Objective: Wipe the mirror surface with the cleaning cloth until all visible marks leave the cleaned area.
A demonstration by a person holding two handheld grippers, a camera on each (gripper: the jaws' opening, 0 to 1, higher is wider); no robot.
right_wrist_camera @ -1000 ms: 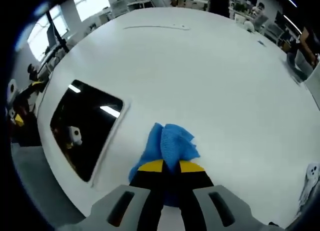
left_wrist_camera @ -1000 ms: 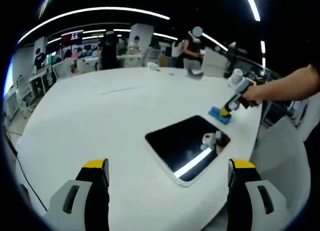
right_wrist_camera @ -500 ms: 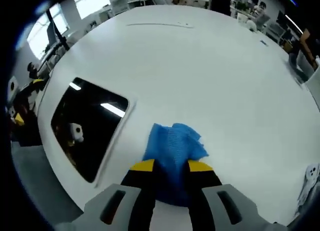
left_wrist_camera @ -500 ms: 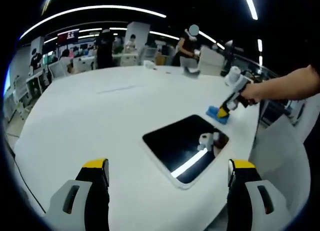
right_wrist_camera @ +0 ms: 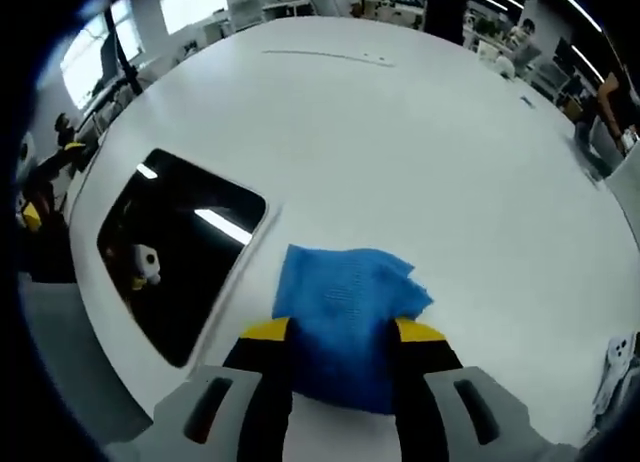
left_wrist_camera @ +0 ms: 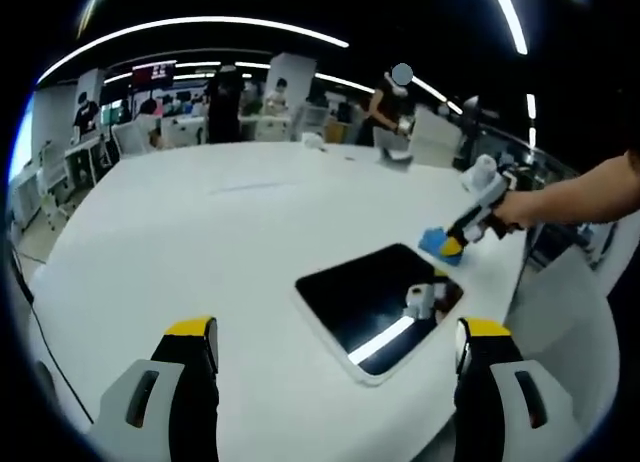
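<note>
The dark rectangular mirror (left_wrist_camera: 375,307) lies flat on the white table (left_wrist_camera: 180,242), near its edge, and reflects strip lights. My left gripper (left_wrist_camera: 336,334) hovers in front of it, open wide, with nothing between its jaws. Past the mirror's far corner, my right gripper (left_wrist_camera: 458,242), held by a hand, points down at the blue cleaning cloth (left_wrist_camera: 436,244). In the right gripper view the cloth (right_wrist_camera: 345,297) lies spread on the table just right of the mirror (right_wrist_camera: 175,252). My right gripper (right_wrist_camera: 344,334) is open, with its jaws standing apart on either side of the cloth.
A crumpled white tissue (right_wrist_camera: 622,350) lies at the table's right edge. A thin line (right_wrist_camera: 320,55) marks the table's far side. People, desks and chairs (left_wrist_camera: 250,107) stand beyond the table. The table edge (right_wrist_camera: 100,382) runs close by the mirror.
My right gripper's jaws, pinched on the blue cloth a second ago, have spread apart, and the cloth has flattened out on the table. The left gripper has stayed open.
</note>
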